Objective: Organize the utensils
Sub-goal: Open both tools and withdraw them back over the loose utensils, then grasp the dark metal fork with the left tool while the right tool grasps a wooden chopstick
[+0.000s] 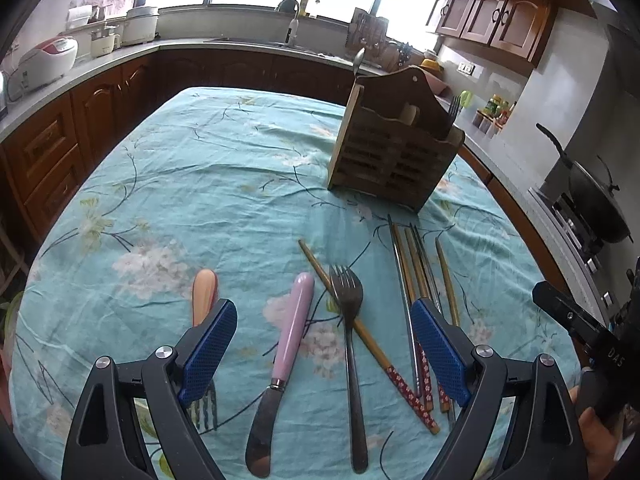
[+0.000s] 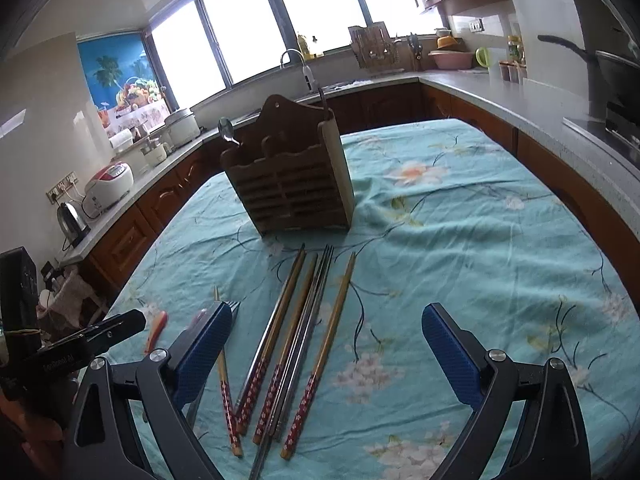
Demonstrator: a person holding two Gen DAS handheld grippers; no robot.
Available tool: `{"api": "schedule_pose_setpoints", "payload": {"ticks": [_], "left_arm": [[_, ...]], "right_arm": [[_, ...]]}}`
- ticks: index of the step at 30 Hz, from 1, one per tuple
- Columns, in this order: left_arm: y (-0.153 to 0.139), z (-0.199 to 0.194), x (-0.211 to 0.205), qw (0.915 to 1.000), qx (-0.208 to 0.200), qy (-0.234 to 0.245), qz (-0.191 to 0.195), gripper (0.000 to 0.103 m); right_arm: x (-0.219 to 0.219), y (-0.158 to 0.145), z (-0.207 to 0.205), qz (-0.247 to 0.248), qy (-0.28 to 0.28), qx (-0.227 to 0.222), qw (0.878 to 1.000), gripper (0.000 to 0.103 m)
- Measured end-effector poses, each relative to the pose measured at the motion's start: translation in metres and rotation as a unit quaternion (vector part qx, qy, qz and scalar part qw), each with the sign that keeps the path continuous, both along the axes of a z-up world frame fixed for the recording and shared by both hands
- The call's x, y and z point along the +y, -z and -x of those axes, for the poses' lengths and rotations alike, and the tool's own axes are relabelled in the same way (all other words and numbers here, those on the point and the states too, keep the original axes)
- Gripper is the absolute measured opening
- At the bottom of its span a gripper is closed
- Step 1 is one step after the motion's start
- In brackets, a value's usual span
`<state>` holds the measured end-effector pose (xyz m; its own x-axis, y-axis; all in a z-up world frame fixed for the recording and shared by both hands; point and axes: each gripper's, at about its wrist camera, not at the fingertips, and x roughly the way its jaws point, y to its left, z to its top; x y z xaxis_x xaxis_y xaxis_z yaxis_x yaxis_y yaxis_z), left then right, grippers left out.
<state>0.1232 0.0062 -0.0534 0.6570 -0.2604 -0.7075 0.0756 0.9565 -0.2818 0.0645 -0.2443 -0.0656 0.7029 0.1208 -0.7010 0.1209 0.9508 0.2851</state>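
My left gripper (image 1: 324, 316) stands open above a pink-handled butter knife (image 1: 294, 324) and a dark metal fork (image 1: 352, 344) lying on the floral tablecloth (image 1: 200, 184). An orange-handled fork (image 1: 204, 292) lies partly under its left finger. Several chopsticks (image 1: 416, 280), some with red flowered ends, lie to the right. A wooden cutlery holder (image 1: 394, 148) stands further back with a spoon and a fork in it. My right gripper (image 2: 326, 340) is open over the chopsticks (image 2: 304, 332), nothing between its pads. The holder (image 2: 292, 176) stands beyond them.
Kitchen counters with wooden cabinets ring the table. A rice cooker (image 1: 44, 60) and a kettle (image 2: 72, 216) sit on the left counter, a sink tap (image 1: 292, 20) at the back, a black wok (image 1: 596, 200) on the stove to the right. The other gripper (image 1: 580, 320) shows at the right edge.
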Motion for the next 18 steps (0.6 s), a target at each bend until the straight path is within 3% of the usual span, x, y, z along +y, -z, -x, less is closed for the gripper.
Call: {"api": "schedule_pose_setpoints", "payload": {"ticks": [10, 18], "left_arm": [[0.009, -0.019, -0.019, 0.9994, 0.014, 0.025, -0.019, 0.086], [0.021, -0.045, -0.033, 0.9976, 0.035, 0.05, -0.032, 0.073]], "right_arm": [[0.0, 0.01, -0.006, -0.004, -0.003, 0.014, 1.0, 0.097], [-0.007, 0.015, -0.021, -0.001, 0.001, 0.021, 1.0, 0.093]]}}
